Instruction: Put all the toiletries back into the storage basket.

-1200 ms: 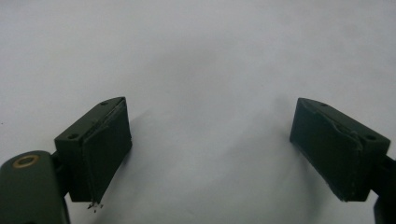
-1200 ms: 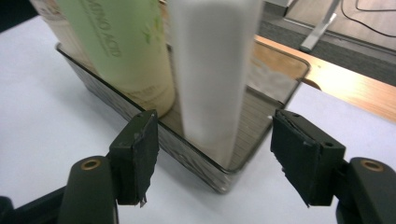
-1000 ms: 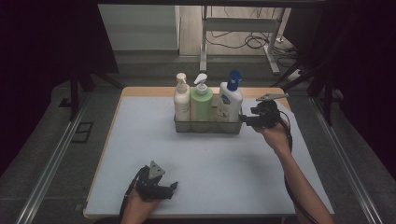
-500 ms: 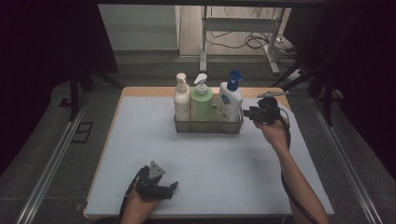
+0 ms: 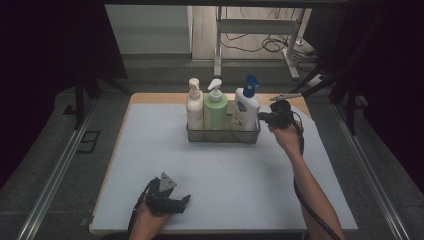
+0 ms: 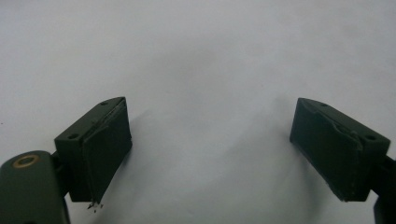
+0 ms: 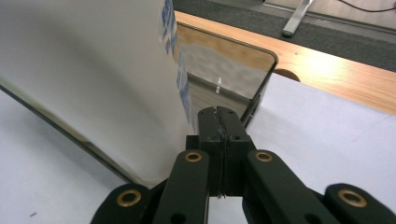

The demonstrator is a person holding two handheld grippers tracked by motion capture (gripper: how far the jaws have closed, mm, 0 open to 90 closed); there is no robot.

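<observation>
Right gripper (image 5: pixel 262 118) raised at right end of wire basket (image 5: pixel 223 135), tips touching white bottle with blue pump (image 5: pixel 246 109), jaws just closing. Green bottle (image 5: pixel 215 107) and cream bottle (image 5: pixel 194 104) further left. Left gripper (image 5: pixel 186 199) resting on white mat (image 5: pixel 220 170), well apart.

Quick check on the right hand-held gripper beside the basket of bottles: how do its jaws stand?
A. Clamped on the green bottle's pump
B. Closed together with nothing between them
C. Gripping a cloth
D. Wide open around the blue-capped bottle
B: in the right gripper view the right hand-held gripper has its jaws pressed flat together, empty, beside the white blue-capped bottle at the basket end.
</observation>
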